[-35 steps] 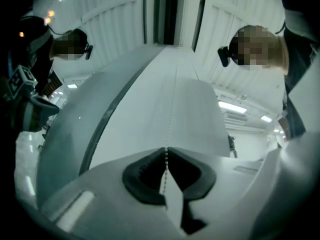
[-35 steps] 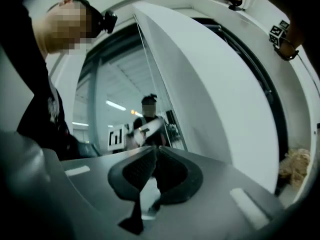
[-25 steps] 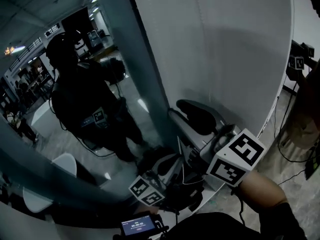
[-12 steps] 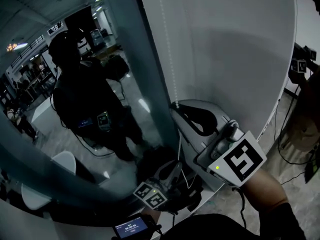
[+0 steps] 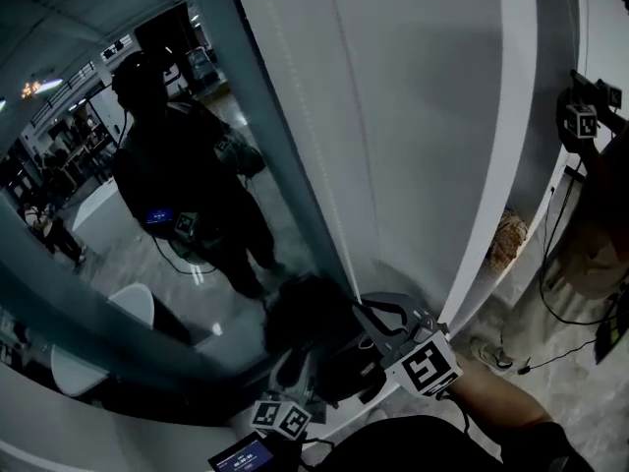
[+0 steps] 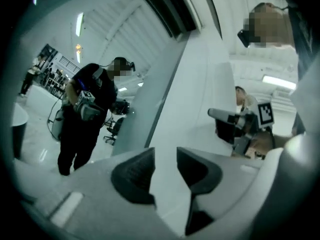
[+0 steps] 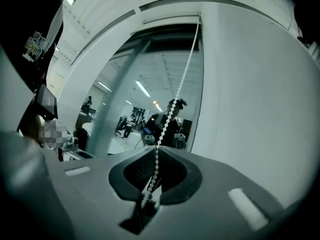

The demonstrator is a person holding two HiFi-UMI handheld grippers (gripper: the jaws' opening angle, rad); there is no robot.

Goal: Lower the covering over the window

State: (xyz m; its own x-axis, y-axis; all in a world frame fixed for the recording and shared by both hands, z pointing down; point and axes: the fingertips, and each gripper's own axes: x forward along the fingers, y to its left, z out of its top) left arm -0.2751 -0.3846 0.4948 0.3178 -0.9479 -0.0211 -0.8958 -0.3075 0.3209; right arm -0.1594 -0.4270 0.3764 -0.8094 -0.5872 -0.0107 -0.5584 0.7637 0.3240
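A white bead chain hangs from the headrail at the top of the window and runs down between my right gripper's pads. My right gripper is shut on that chain; in the head view my right gripper sits low beside the grey window frame. My left gripper has its jaws opening, with nothing between them and only a white surface behind. Its marker cube shows at the bottom of the head view. The glass reflects a dark figure.
A broad white panel stands right of the frame. Another person stands at the far right with cables on the floor. A lit phone screen is at the bottom edge. Someone with another marked gripper is in the left gripper view.
My right gripper closed on the bead chain and then came down along the window frame. My left gripper stayed low at the bottom.
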